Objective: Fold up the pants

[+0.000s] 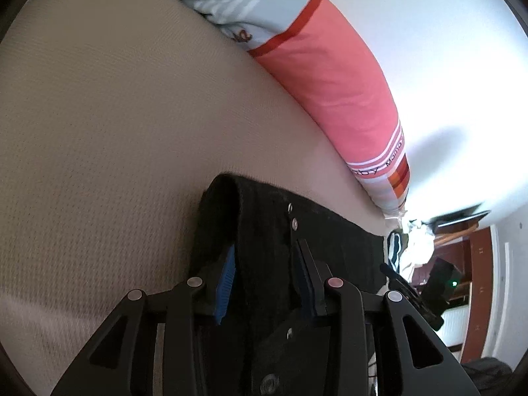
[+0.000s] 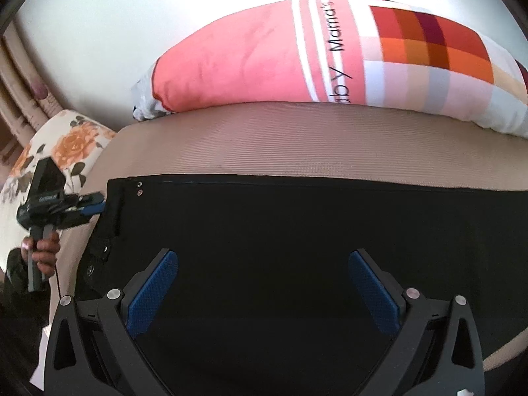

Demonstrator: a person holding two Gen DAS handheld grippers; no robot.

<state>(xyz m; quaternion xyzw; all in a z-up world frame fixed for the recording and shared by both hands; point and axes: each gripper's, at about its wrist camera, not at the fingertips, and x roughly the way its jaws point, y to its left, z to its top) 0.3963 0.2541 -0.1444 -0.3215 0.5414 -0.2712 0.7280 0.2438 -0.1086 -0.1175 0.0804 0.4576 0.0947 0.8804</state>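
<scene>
Black pants (image 2: 280, 217) lie flat on a beige ribbed bed cover (image 2: 297, 138), the waistband end with metal studs (image 2: 139, 188) at the left. In the left wrist view my left gripper (image 1: 264, 247) is shut on a raised fold of the waistband (image 1: 237, 204), its blue pads (image 1: 227, 274) pressing the cloth from both sides. In the right wrist view that left gripper (image 2: 95, 208) bites the pants' left edge, held by a hand (image 2: 43, 254). My right gripper (image 2: 263, 254) hovers open over the middle of the pants, its pads (image 2: 155, 290) wide apart and nothing between them.
A long pink and checked pillow (image 2: 247, 59) lies along the far side of the bed against a white wall. A floral pillow (image 2: 72, 142) sits at the left. Beyond the bed's end, brown furniture and clutter (image 1: 462, 257) show in the left wrist view.
</scene>
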